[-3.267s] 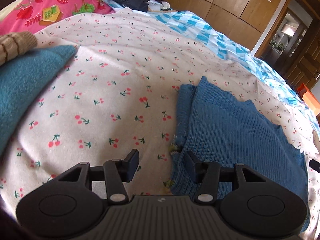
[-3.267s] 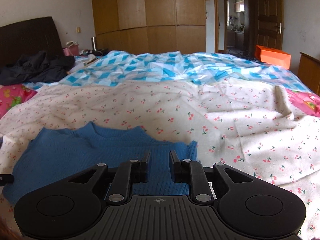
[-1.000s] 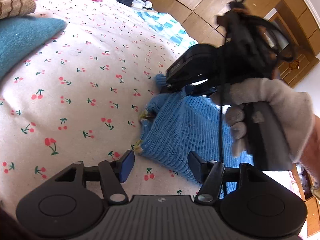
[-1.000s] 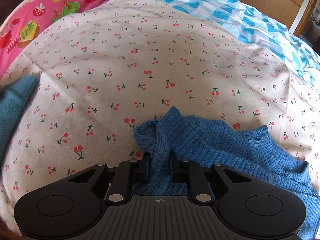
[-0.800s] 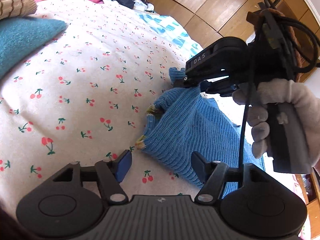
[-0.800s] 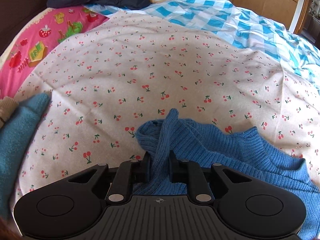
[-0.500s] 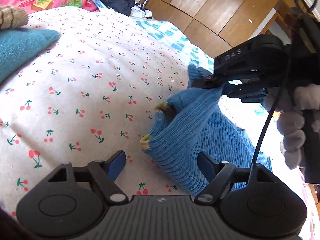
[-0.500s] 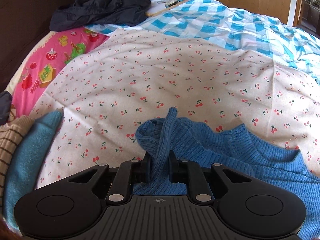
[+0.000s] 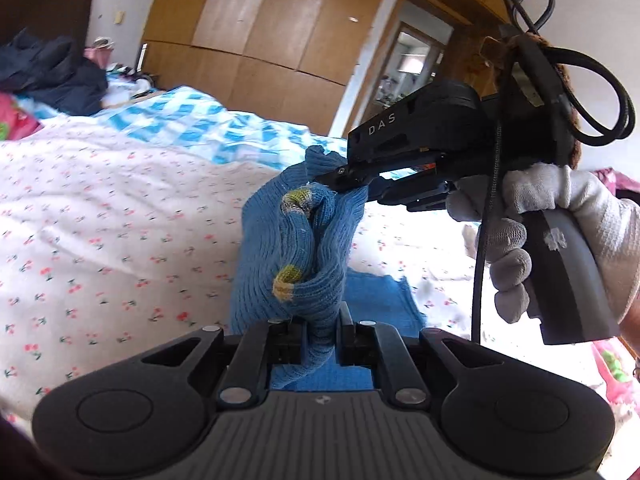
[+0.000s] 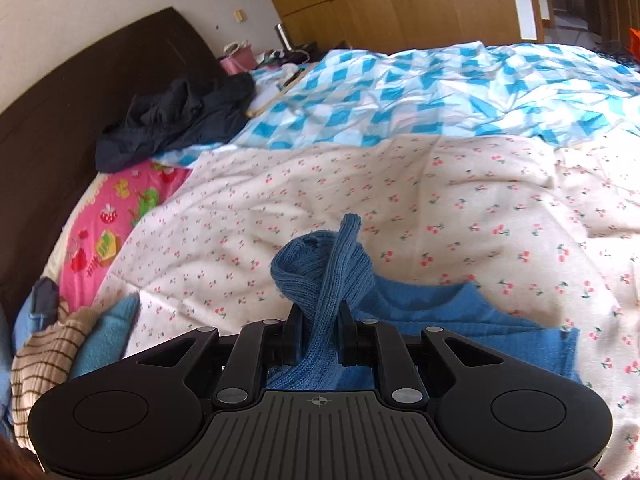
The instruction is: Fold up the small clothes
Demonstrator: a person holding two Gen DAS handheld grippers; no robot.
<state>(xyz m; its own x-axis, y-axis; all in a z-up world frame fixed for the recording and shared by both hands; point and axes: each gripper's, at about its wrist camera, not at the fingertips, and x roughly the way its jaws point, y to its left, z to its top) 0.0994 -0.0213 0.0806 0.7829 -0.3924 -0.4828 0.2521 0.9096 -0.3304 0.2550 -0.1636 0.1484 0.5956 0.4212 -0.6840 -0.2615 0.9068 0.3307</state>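
Note:
A small blue ribbed knit sweater hangs lifted above the cherry-print sheet. My left gripper is shut on a lower fold of it. My right gripper is shut on an upper edge, held in a white-gloved hand to the right. In the right wrist view the right gripper pinches a twisted band of the sweater, and the rest of the garment lies on the sheet behind.
A stack of folded clothes, teal and brown-striped, lies at the left. A dark garment sits near the headboard. A blue checked blanket covers the far bed. A wooden wardrobe stands beyond.
My left gripper has closed on the sweater's lower fold. Both grippers have lifted the sweater up off the sheet, with the right one raised higher.

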